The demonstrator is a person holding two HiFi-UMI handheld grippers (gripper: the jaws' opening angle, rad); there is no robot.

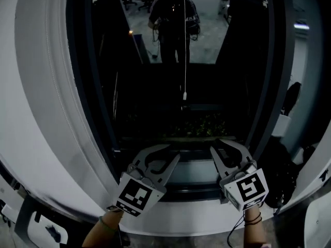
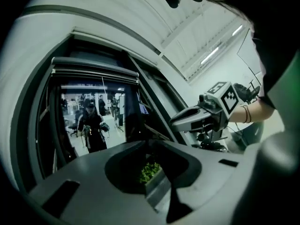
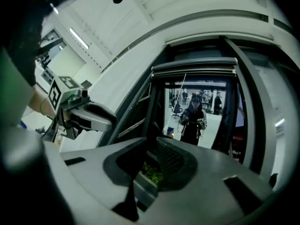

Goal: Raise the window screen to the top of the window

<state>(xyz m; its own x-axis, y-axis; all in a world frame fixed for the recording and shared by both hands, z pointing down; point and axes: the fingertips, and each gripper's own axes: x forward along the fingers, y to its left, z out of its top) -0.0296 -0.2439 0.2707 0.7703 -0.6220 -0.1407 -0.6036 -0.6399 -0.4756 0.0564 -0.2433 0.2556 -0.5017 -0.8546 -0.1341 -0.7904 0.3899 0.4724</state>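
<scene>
The tall dark window (image 1: 155,87) fills the head view, and its glass mirrors a person holding grippers. A thin white pull cord (image 1: 184,45) hangs down the pane's middle to a small toggle (image 1: 184,95). The rolled screen's housing (image 2: 93,71) (image 3: 194,68) runs across the top of the frame. My left gripper (image 1: 173,151) (image 2: 147,142) and right gripper (image 1: 216,144) (image 3: 152,142) sit side by side just above the window's lower rail (image 1: 191,169). Both are shut, tips together, with nothing seen between them. Each gripper view shows the other gripper beside it.
A white curved wall (image 1: 46,112) frames the window at left. Green plants (image 1: 199,125) show through the lower glass. Dark bags or gear (image 1: 282,174) lie at the right by a white panel. A white ledge (image 1: 181,221) runs beneath the window.
</scene>
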